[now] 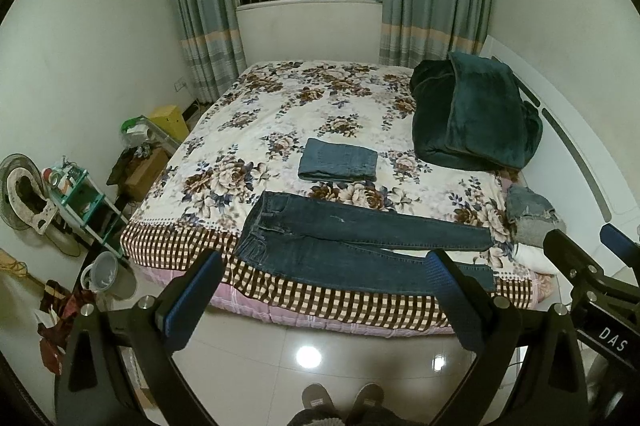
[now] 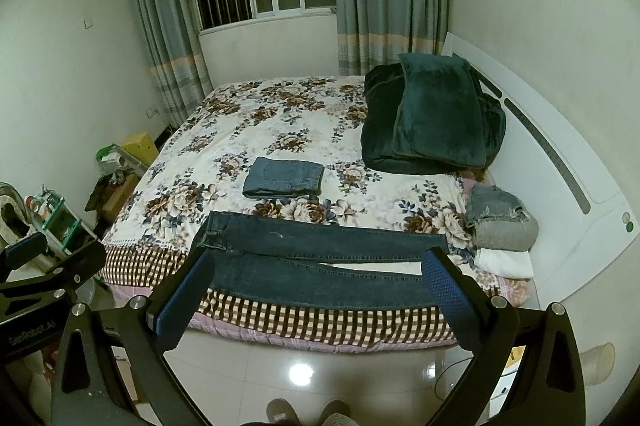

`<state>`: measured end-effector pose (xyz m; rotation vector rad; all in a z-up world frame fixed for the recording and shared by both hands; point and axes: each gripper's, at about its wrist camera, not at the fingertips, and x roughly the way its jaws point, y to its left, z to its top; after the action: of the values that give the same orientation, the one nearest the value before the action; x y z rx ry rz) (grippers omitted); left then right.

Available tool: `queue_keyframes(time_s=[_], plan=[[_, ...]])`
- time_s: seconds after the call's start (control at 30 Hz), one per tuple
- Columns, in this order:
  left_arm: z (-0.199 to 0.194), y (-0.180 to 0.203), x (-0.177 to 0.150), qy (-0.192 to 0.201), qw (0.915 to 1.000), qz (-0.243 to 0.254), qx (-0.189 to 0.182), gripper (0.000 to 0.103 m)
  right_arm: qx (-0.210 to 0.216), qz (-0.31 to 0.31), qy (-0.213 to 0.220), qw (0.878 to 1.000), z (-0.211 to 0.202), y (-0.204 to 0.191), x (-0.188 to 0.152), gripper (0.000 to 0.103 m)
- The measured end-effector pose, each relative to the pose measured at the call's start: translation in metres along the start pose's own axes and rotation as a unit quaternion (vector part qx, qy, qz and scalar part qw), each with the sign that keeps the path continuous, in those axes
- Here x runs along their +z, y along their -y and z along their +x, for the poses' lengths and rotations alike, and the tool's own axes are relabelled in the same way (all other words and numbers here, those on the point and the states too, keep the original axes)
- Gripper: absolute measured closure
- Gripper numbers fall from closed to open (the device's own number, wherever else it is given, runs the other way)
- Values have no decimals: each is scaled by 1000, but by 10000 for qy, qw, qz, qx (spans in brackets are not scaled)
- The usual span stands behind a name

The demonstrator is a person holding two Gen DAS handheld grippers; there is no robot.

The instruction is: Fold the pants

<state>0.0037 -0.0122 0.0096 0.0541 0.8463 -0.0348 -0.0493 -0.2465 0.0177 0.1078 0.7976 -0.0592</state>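
Dark blue jeans lie flat along the near edge of the bed, waist to the left, legs to the right; they also show in the right wrist view. A lighter pair of jeans, folded, lies behind them, also in the right wrist view. My left gripper is open and empty, held above the floor in front of the bed. My right gripper is open and empty, beside the left one; it shows in the left wrist view.
The bed has a floral sheet. A dark green blanket is piled at the back right. Folded clothes are stacked by the white headboard. Clutter, a shelf and a bucket stand left of the bed.
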Motion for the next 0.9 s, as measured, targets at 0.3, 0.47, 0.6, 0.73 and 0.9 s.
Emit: queue_keyframes(time_s=[0.3,0.47,0.6,0.73,0.9], plan=[[-11,9,8,-5,10000,14,-25,0,-11,3,16,10000,0,1,3,0],[-13,13,11,-10,10000,14,-40,0,-19,1,2,10000,0,1,3,0],[-15,14,10,12,10000,1,-44,0,-22,-13,25,10000,-1,1,0,0],[-15,15,11,14,10000,0,-48,0,-21,-17,37,10000,-1,1,-2,0],[-19,15,13,9,10000,14,-71,0,-17,-22,39,10000,-2,2,-1,0]])
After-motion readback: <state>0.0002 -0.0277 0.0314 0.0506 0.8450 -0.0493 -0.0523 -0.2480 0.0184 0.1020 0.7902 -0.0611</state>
